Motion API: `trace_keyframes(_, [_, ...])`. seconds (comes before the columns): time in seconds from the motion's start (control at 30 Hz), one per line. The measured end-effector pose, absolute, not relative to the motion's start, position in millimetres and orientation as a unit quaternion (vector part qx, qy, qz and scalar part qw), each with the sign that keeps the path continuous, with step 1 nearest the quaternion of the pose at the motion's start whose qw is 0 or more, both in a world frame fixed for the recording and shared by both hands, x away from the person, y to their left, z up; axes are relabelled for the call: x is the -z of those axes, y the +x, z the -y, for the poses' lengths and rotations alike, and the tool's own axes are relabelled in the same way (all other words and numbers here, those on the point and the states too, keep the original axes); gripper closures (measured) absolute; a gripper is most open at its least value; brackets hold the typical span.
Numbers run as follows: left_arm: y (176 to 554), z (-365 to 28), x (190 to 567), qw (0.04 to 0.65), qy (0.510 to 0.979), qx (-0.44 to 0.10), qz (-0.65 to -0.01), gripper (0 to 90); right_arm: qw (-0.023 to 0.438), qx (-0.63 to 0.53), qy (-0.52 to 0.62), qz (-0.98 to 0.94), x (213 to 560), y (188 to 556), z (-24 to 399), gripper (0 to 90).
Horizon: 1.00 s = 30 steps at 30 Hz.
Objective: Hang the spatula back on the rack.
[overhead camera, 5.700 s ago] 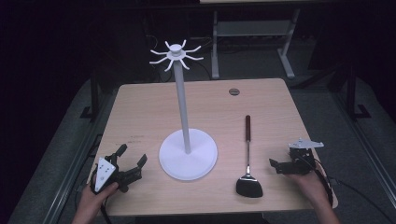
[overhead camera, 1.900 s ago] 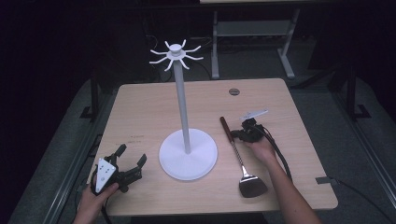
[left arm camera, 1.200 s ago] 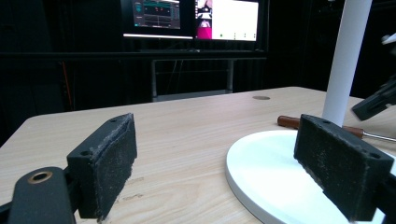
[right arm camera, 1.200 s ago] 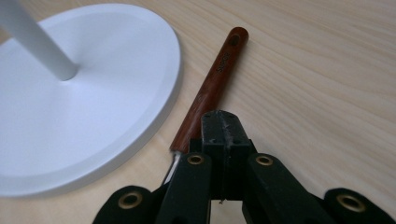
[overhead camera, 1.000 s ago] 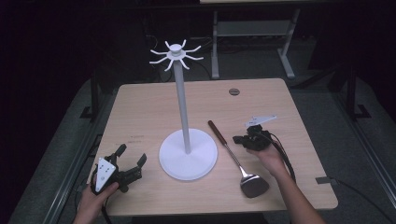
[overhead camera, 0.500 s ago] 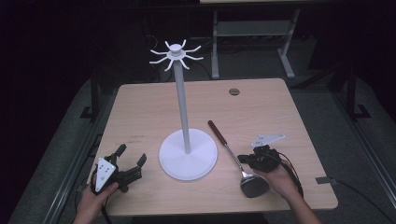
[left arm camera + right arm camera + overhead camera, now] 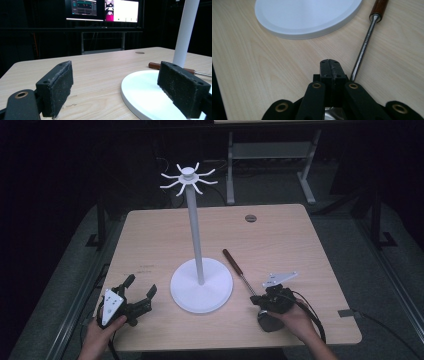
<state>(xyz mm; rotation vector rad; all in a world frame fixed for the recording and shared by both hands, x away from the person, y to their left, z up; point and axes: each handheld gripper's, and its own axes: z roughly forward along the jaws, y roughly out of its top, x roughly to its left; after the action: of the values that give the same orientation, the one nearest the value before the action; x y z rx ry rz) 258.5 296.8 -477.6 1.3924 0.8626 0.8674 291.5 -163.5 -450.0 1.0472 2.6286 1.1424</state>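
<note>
A white stand [image 7: 201,285] with a tall pole and a ring of hooks [image 7: 188,176] on top rises from the middle of the table. To its right lies a utensil with a brown wooden handle [image 7: 231,258], a thin metal shaft and a dark head [image 7: 267,321]. My right gripper [image 7: 256,301] hovers low over the head end, its jaws pressed together with nothing between them. In the right gripper view the shaft [image 7: 363,51] runs just right of the right gripper [image 7: 330,65]. At the front left, my left gripper [image 7: 140,286] rests open and empty, aimed at the stand's base [image 7: 147,92].
A round grommet [image 7: 250,218] sits in the table's far side. Beyond the table are a metal shelf frame [image 7: 270,155] and lit monitors [image 7: 102,10]. The table's near edge lies just behind both hands.
The right gripper came in from the right edge, the utensil's handle swung toward the stand, and the gripper then drew back along the shaft to the head end. The left gripper stayed put.
</note>
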Motion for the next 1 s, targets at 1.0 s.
trace_keyframes(1.0, [258, -297, 478, 0.599, 0.603, -0.376, -0.37, 12.7, 0.075, -0.329, 0.38, -0.861, 455, 297, 172, 89.9])
